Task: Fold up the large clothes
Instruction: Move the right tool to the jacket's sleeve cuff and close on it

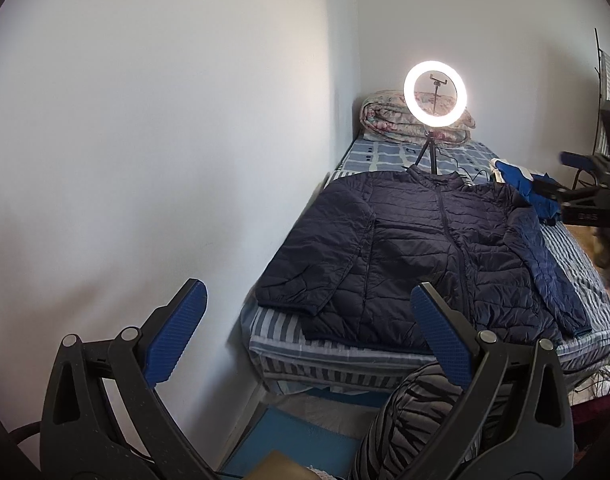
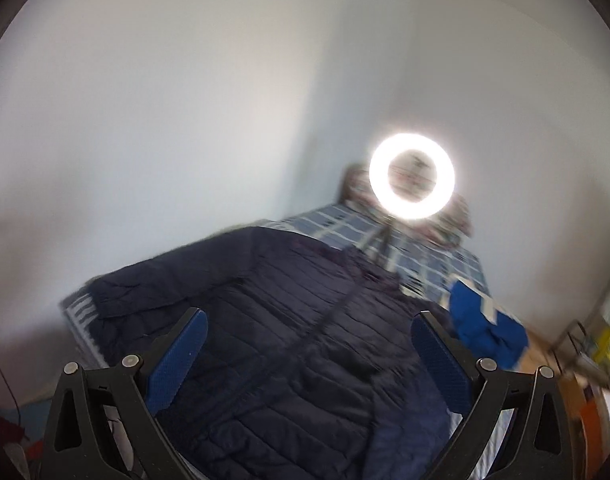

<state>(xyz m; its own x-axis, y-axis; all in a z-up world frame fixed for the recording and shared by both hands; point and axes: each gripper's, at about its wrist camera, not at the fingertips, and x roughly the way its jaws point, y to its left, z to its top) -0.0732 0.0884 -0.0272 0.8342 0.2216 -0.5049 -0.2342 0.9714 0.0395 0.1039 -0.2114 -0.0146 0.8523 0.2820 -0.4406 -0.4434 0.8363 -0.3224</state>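
Left gripper [image 1: 308, 312] held off the near end of the bed [image 1: 385, 356], aimed forward along it, jaws spread wide, nothing between the blue pads [image 1: 173, 336]; it is clear of the jacket. Right gripper [image 2: 309, 344] hovers over the jacket's lower half, pointing toward the ring light [image 2: 411, 176], jaws also spread wide and empty; whether it touches fabric can't be told, view is motion-blurred. In the left wrist view the right gripper shows at the right edge near a bright blue garment [image 1: 525, 188]; some pale marking on its body, not readable. No legible brand or label on the jacket. Navy quilted puffer jacket [image 1: 425, 248] lies flat, front up, zipped, on the striped sheet; collar toward the far end by the ring light's tripod [image 1: 427, 152], hem at the near edge, long axis running down the bed's length. Both sleeves angle down alongside the body. Rolled floral quilt [image 1: 389, 120] at the far end against the wall [image 1: 165, 120].
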